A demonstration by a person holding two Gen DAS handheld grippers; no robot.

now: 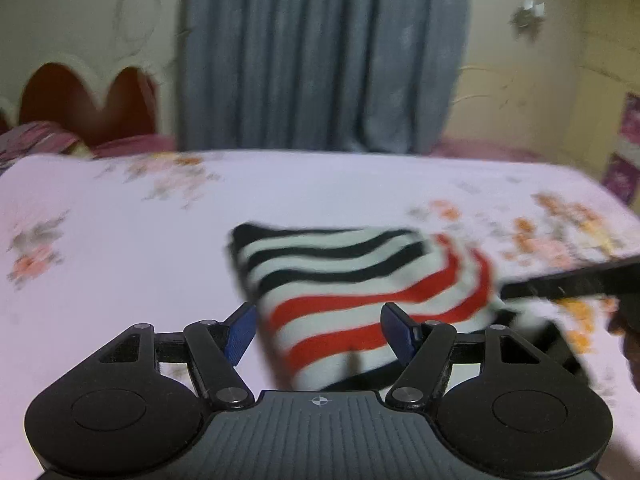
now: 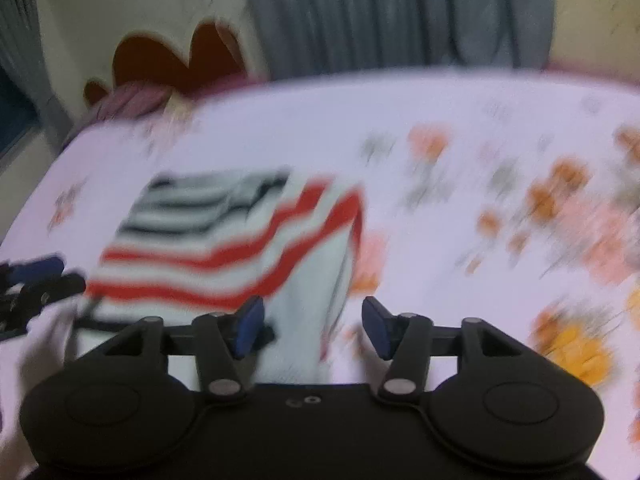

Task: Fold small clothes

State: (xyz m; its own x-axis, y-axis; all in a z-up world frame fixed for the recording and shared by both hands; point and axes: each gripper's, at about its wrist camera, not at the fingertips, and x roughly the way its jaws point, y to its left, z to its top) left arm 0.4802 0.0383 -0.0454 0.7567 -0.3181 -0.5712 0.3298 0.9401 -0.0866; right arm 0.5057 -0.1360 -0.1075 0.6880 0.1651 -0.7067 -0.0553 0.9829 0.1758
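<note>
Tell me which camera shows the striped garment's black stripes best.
The left wrist view: the striped garment is sharper there, its black bands crisp. In the right wrist view the garment is motion-blurred, the black bands smeared grey.

Left claw (image 1: 319,330) black with blue pads, ribbed grey housing, crosshair mark, silver screws, right claw (image 2: 313,328) alike

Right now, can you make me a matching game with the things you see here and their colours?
Things:
1. curtain
2. bed sheet
3. folded garment
4. headboard

Colours:
A. white with orange and pink flowers
B. grey-blue
C. reddish-brown, with rounded humps
D. white with black and red stripes

Pairs: 1-B, 2-A, 3-D, 4-C

Bonus: the left tongs and the right tongs both have blue pads and stand open, near the garment.
</note>
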